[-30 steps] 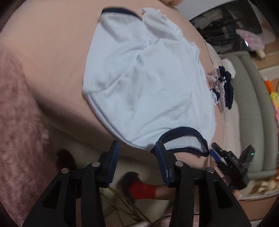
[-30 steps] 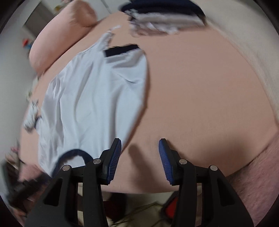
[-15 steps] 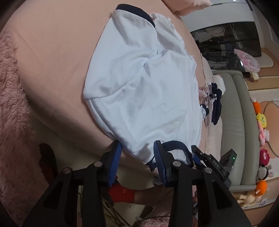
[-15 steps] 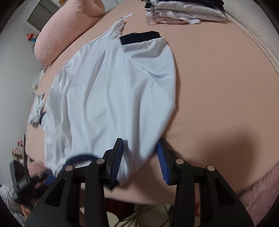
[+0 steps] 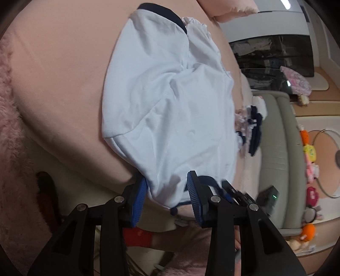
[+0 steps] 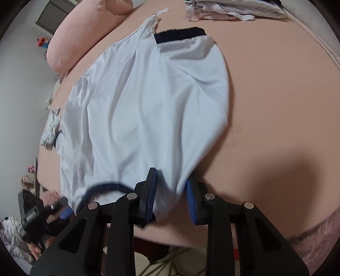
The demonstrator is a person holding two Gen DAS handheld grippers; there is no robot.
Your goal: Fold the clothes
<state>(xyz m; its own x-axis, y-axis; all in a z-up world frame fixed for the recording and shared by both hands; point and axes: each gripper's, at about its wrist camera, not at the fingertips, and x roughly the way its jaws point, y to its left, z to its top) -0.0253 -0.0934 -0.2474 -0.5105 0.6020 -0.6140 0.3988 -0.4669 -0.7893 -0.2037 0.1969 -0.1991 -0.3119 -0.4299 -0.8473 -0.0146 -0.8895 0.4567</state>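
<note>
the white t-shirt [image 6: 144, 110] lies spread on the pink bed [image 6: 276, 95], its collar end hanging over the near edge towards you and its hem at the far side near the pink pillow [image 6: 85, 27]. its long axis runs from you straight away across the mattress; one navy-cuffed sleeve [image 6: 180, 36] is folded in over the body and points towards the far side. what has changed: a second ago your right gripper [image 6: 171, 191] stood over bare sheet beside the garment; it has since come across, and now the near shoulder corner of the shirt sits between its fingers [image 6: 152, 186]. those fingers are closing, the left one against the cloth, the right one not yet clearly pressing on it. your left gripper [image 5: 167, 195] was short of the shirt's edge a second ago; it now straddles the other near corner, just beside the navy collar [image 5: 206, 180], fingers [image 5: 193, 191] apart with cloth bunched between them and no firm pinch evident. in my judgement this puts you at the grasping step: both near corners are lined up, so the next lift would carry the collar end over towards the hem, folding across the long axis. a stack of folded clothes [image 6: 233, 10] sits well apart at the far right of the bed; a grey sofa [image 5: 276, 148] stands beyond it.
</note>
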